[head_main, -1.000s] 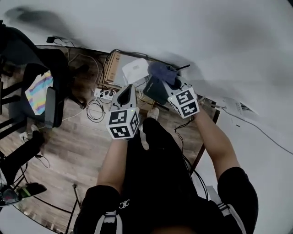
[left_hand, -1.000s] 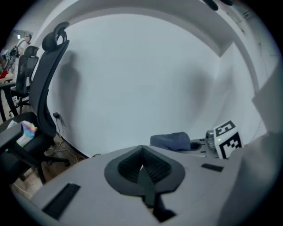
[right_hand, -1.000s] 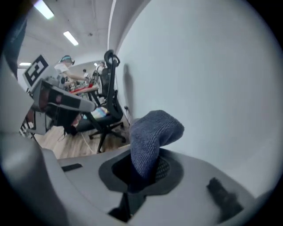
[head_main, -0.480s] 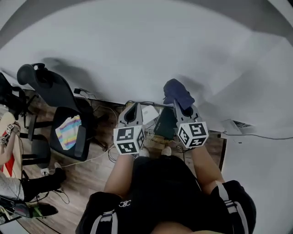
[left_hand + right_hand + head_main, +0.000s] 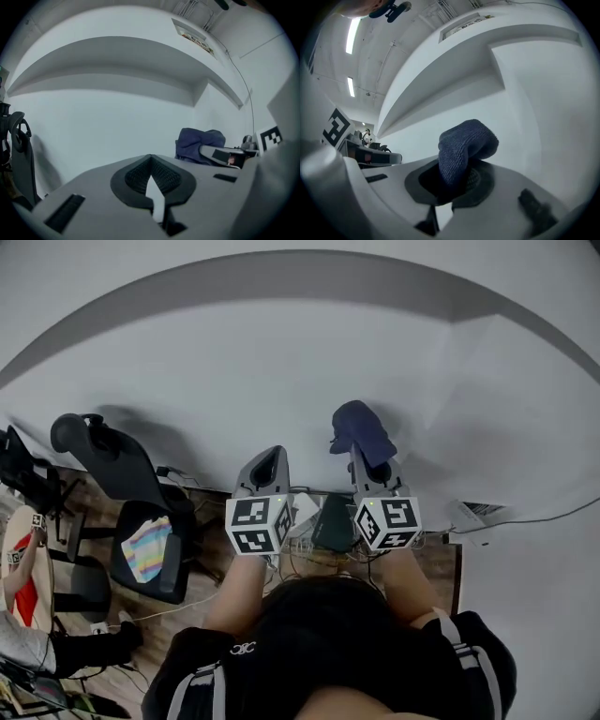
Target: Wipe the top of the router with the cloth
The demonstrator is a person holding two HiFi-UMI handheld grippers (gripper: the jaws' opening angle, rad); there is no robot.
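Note:
A dark blue cloth (image 5: 362, 430) sticks up out of my right gripper (image 5: 364, 457), which is shut on it and held up in front of a white wall. In the right gripper view the cloth (image 5: 465, 145) is folded over between the jaws of that gripper (image 5: 454, 182). My left gripper (image 5: 267, 463) is level with it on the left, shut with nothing in it; its pads meet in the left gripper view (image 5: 150, 172). A white flat box (image 5: 305, 510), possibly the router, shows low between the two grippers on the floor.
A dark green box (image 5: 333, 521) and tangled cables (image 5: 309, 559) lie on the wooden floor below the grippers. A black office chair (image 5: 112, 460) and a chair with a colourful cloth (image 5: 148, 549) stand at the left. A person (image 5: 19, 573) is at the left edge.
The head view has swung up from the floor to the wall. Both grippers have risen and drawn level; the boxes and cables now sit low behind them. The cloth stays in the right gripper.

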